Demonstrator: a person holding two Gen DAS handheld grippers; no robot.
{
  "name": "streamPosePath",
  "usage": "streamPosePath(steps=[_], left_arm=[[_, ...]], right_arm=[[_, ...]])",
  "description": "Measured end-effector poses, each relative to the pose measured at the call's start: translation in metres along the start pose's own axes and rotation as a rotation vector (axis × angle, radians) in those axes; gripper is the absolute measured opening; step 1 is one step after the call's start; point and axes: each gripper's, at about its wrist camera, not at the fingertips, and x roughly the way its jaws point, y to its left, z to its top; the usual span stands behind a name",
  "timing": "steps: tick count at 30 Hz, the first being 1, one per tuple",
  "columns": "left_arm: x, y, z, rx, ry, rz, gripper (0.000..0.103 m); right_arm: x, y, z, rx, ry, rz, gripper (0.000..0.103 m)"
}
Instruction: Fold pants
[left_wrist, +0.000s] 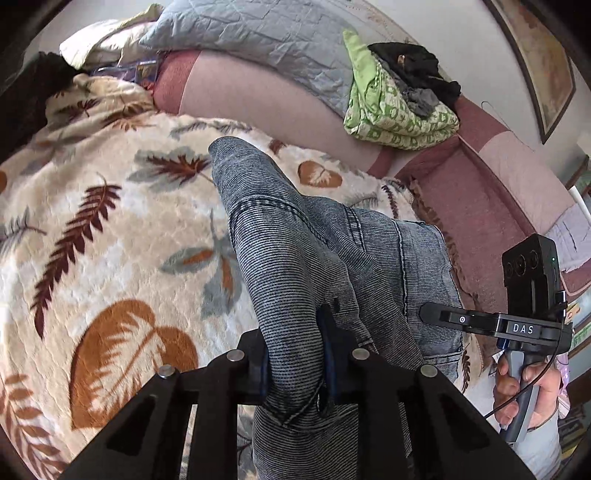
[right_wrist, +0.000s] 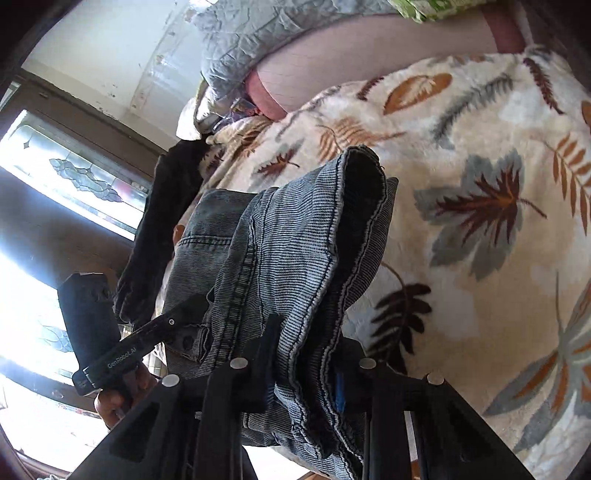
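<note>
In the left wrist view, the left hand-held gripper (left_wrist: 293, 363) is clamped on a thick bunch of the pants (left_wrist: 291, 266), with grey-blue denim bulging between both pads. The pants hang raised above the blanket (left_wrist: 110, 229) with the leaf pattern that covers the bed; one rounded end of the cloth points away from the camera. To the right of it, in the same view, the right hand-held gripper (left_wrist: 443, 317) bites on the other side of the same garment, held by a hand (left_wrist: 524, 387) at the lower right edge.

In the right wrist view, that right hand-held gripper (right_wrist: 308, 363) is also closed on folded denim of the pants (right_wrist: 280, 243), near a hemmed opening, while the left hand-held gripper (right_wrist: 192, 306) appears on the left of the picture, touching the cloth.

I judge that the step in hand is lifting the pants to spread them or to bring one half over the other. To do it well, both grips should stay firm and go at equal height, so that the seams lie one on the other and no fold slips out.

For room: the blanket under the pants is wide and free in the middle. At the far side lie a grey quilt (left_wrist: 258, 40) and a green patterned bundle (left_wrist: 399, 110), well apart. Some dark cloth (right_wrist: 162, 229) lies at the bed edge towards the window (right_wrist: 55, 177).
</note>
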Motion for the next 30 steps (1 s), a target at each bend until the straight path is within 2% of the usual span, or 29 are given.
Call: streamPosePath(steps=[4,8,16,17,19,20,21,23,24,26,27,29,30], left_arm=[[0.001,0.004,0.037,0.019,-0.028,0.010,0.024],[0.019,0.014,0.053,0.017,-0.017,0.031,0.024],[0.066,0.054,0.030,-0.052,0.067,0.070,0.024],[0.072,0.059,0.026,-0.059,0.077,0.086,0.025],[0.086,0.068,0.017,-0.078,0.110,0.136,0.031],[0.092,0.073,0.014,-0.092,0.128,0.179,0.042],[0.093,0.078,0.011,-0.108,0.127,0.203,0.046],[0.085,0.081,0.008,-0.123,0.113,0.198,0.052],[0.077,0.078,0.008,-0.110,0.098,0.218,0.058],[0.055,0.067,0.002,-0.051,0.034,0.286,0.059],[0.043,0.061,-0.002,-0.021,0.004,0.313,0.065],[0.026,0.047,-0.014,0.028,-0.032,0.346,0.073],[0.021,0.042,-0.021,0.038,-0.042,0.366,0.073]], right_arm=[[-0.004,0.019,0.033,-0.034,-0.024,-0.010,0.025],[0.012,0.017,0.052,-0.006,-0.009,-0.014,0.025],[0.072,-0.023,0.047,0.104,0.071,0.005,0.025],[0.081,-0.029,0.044,0.115,0.086,0.001,0.028],[0.100,-0.045,0.036,0.163,0.124,-0.046,0.034],[0.107,-0.052,0.033,0.180,0.134,-0.084,0.040],[0.111,-0.055,0.029,0.189,0.139,-0.104,0.050],[0.106,-0.055,0.025,0.204,0.141,-0.122,0.067],[0.099,-0.050,0.023,0.181,0.125,-0.144,0.067],[0.079,-0.034,0.019,0.106,0.063,-0.215,0.067],[0.067,-0.026,0.015,0.079,0.022,-0.240,0.067],[0.048,-0.011,0.001,0.027,-0.042,-0.250,0.070],[0.043,-0.006,-0.008,0.009,-0.060,-0.265,0.072]])
